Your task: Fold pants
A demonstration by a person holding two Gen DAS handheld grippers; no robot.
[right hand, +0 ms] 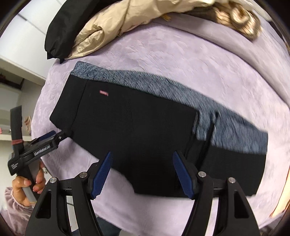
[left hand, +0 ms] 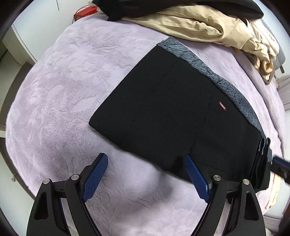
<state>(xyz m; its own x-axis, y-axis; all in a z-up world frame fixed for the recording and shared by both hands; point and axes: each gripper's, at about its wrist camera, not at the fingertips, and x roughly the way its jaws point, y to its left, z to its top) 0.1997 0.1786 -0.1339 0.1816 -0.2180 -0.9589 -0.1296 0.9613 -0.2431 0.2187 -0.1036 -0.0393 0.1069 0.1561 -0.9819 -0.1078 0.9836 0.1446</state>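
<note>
The black pants (left hand: pixel 172 112) lie folded in layers on the lilac plush bed cover (left hand: pixel 63 87), a grey fleecy lining strip (left hand: pixel 226 85) showing along their far edge and a small red label (left hand: pixel 222 105) on top. They also show in the right wrist view (right hand: pixel 136 127). My left gripper (left hand: pixel 145 161) is open and empty above the pants' near edge. My right gripper (right hand: pixel 142 159) is open and empty above the pants' near edge. In the right wrist view the left gripper (right hand: pixel 54 138) sits at the pants' left corner, and whether it touches them I cannot tell.
A beige garment (left hand: pixel 199 23) and a black garment (left hand: pixel 145 7) are heaped at the far side of the bed. A striped brown cloth (right hand: pixel 235 16) lies at the far right. A red box (left hand: pixel 85 12) sits beyond the bed. White cupboards (right hand: pixel 16 76) stand at the left.
</note>
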